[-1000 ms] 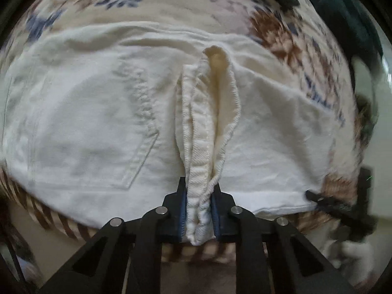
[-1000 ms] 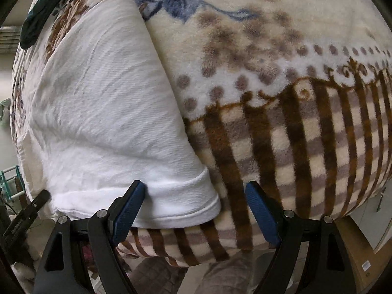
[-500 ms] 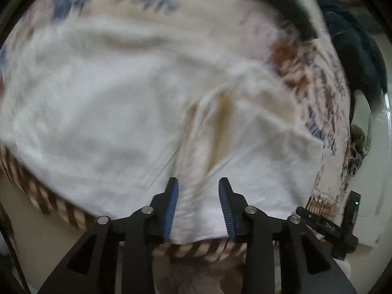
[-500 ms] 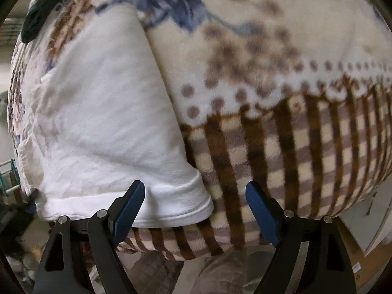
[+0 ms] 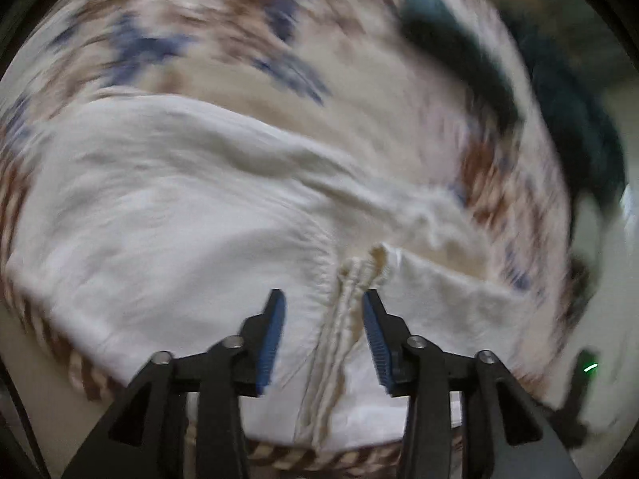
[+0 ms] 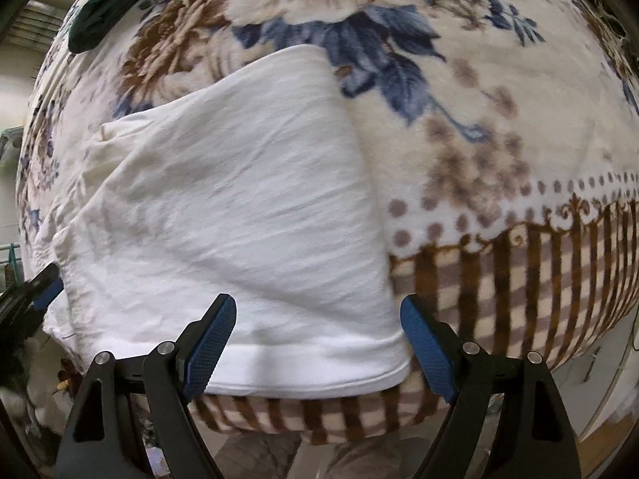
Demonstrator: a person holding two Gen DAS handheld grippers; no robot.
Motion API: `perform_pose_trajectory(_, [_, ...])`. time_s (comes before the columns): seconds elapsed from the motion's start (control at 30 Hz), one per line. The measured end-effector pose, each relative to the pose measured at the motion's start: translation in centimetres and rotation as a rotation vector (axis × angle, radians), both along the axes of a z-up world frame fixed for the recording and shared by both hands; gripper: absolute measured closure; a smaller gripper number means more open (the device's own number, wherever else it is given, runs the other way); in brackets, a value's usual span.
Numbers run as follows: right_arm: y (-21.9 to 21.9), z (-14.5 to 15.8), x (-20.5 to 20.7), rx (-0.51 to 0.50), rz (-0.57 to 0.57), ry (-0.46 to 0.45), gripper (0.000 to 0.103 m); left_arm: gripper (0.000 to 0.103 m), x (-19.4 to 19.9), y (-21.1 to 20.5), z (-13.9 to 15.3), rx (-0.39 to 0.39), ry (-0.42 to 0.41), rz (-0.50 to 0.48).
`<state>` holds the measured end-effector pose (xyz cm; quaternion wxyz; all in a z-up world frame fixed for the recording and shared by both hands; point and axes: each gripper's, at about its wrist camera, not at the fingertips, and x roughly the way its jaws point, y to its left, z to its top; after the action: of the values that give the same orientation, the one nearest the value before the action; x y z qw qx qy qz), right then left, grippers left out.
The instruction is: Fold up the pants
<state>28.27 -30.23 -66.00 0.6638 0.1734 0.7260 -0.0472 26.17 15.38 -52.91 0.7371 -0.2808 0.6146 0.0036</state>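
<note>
White pants (image 6: 239,207) laid folded on floral blanket (image 6: 499,127), at its striped border. Left gripper (image 5: 323,339) jaws opening, seam ridge between pads, ungripped. Right gripper (image 6: 317,351) spread wide over hem, nothing held.

Floral blanket (image 6: 499,127) with striped border — dark green cloth (image 5: 459,56) on it

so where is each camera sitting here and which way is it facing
Left wrist: on the left gripper, aimed steeply down at the crotch seam of the white pants; its opening jaws straddle the seam without pressing it.
Right wrist: on the right gripper, aimed down at the hem; jaws open.
Shared: the pants, the floral blanket.
</note>
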Motion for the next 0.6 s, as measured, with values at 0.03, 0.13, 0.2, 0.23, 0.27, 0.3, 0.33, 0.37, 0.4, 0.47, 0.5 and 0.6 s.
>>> perform_pose_trajectory(0.03, [0.5, 0.2, -0.1, 0.005, 0.000, 0.000, 0.016, 0.040, -1.8, 2.6, 0.8, -0.018, -0.037, 0.084])
perform_pose_trajectory(0.13, [2.1, 1.1, 0.1, 0.044, 0.014, -0.011, 0.016, 0.004, -6.0, 8.4, 0.7, -0.040, -0.062, 0.276])
perform_pose_trajectory(0.2, [3.7, 1.6, 0.5, 0.065, 0.039, -0.034, 0.016, 0.005, -8.7, 11.9, -0.7, -0.074, -0.036, 0.424])
perform_pose_trajectory(0.23, [4.6, 1.8, 0.8, 0.074, 0.060, -0.042, 0.016, 0.005, -10.1, 13.5, -2.0, -0.118, -0.023, 0.514])
perform_pose_trajectory(0.27, [5.4, 1.7, 0.7, 0.078, 0.076, -0.045, 0.016, 0.005, -11.3, 14.1, -3.5, -0.153, -0.009, 0.593])
perform_pose_trajectory(0.3, [6.5, 1.6, 1.1, 0.083, 0.101, -0.046, 0.016, 0.005, -11.5, 13.6, -4.4, -0.180, -0.002, 0.640])
perform_pose_trajectory(0.33, [7.1, 1.5, 1.2, 0.086, 0.112, -0.047, 0.017, 0.005, -12.4, 14.5, -6.2, -0.227, 0.007, 0.707])
perform_pose_trajectory(0.37, [8.0, 1.3, 1.8, 0.085, 0.131, -0.045, 0.017, 0.007, -12.7, 14.8, -7.4, -0.262, 0.012, 0.746])
perform_pose_trajectory(0.4, [8.7, 1.2, 2.2, 0.082, 0.139, -0.045, 0.017, 0.007, -12.6, 14.6, -8.2, -0.290, 0.007, 0.764])
perform_pose_trajectory(0.47, [10.1, 0.9, 2.7, 0.087, 0.149, -0.042, 0.016, 0.007, -12.2, 14.8, -10.1, -0.339, -0.004, 0.800])
perform_pose_trajectory(0.5, [10.7, 0.7, 2.8, 0.086, 0.149, -0.040, 0.016, 0.007, -11.7, 14.6, -10.2, -0.342, -0.018, 0.811])
perform_pose_trajectory(0.6, [12.2, 0.3, 3.2, 0.091, 0.151, -0.035, 0.017, 0.011, -10.7, 14.2, -8.2, -0.299, -0.084, 0.810])
